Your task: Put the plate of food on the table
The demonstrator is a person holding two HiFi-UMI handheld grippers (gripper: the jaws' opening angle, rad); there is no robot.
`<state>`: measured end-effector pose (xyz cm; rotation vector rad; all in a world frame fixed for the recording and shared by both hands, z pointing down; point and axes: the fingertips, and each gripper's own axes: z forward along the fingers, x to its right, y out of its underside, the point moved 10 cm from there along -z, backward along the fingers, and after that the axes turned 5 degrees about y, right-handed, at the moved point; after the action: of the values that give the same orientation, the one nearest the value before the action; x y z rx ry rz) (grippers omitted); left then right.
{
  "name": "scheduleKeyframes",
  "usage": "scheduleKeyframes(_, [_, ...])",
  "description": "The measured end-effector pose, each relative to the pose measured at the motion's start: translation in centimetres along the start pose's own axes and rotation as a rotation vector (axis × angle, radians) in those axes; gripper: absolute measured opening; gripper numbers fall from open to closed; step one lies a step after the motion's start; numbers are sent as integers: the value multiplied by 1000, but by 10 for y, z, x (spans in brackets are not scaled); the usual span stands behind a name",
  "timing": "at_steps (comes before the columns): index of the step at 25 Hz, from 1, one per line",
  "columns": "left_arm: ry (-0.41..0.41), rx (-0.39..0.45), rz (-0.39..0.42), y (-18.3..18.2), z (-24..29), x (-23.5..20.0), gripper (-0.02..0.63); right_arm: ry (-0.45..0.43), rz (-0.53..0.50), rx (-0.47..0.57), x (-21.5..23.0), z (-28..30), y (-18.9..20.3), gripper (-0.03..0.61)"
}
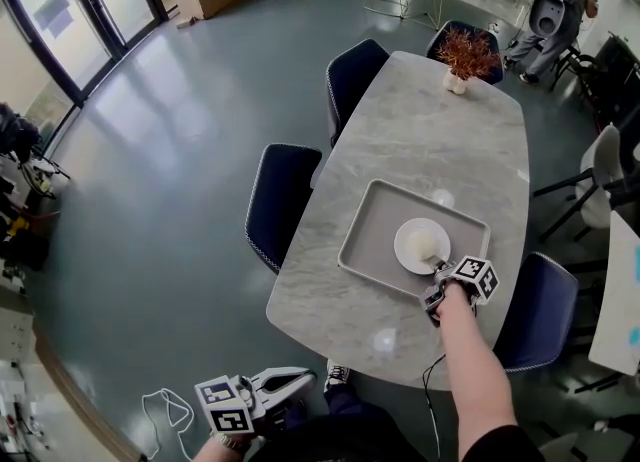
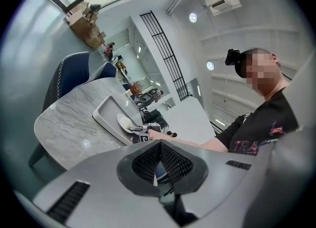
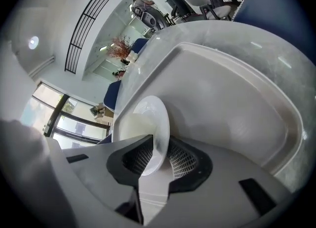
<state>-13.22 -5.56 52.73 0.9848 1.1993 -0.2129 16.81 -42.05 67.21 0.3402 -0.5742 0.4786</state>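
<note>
The right gripper (image 3: 157,159) pinches the near rim of a white round plate (image 3: 148,123), one ribbed black pad above the rim and one below it. A pale lump of food (image 1: 426,242) lies on the plate. The plate is inside a grey rectangular tray (image 1: 366,250), toward the tray's right half; I cannot tell whether its base rests on the tray floor or is just off it. The person's bare forearm reaches to the tray from its near side.

The tray sits on a grey marble table (image 1: 420,135), close to the table's near end. Beyond the tray, at the far end, stands a reddish dried plant in a small white pot (image 1: 465,55).

The left gripper (image 2: 159,159) has its pads pressed together with nothing between them. It hangs well apart from the tray, off the table's near edge and to the tray's left, over the grey floor.

Dark blue upholstered chairs (image 1: 282,200) stand left and right of the tray along the table's sides.
</note>
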Motion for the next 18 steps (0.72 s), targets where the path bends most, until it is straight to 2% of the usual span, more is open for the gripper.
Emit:
scheduleKeyframes(7, [0,15,-8,0,-7,2,5,72,-89,-12,-7,-6,3,83])
scheduleKeyframes(12, [13,8,1,0,-8,1,5,113,-102,59,2,-21,4,87])
scheduleKeyframes(15, [27,-9,11,-2,-10,4,5,73,-133,112,2,-38,9,85])
scheduleKeyframes(16, [34,-19,17,-3,-10,5,5,41,-146,124,1,-45,11,68])
scheduleKeyframes(17, [40,-27,20,-4,-10,5,5,4,-158,133,0,-51,14,11])
scheduleKeyframes(18, [46,-35,23,-4,-10,5,5,-42,-168,140,-2,-58,19,9])
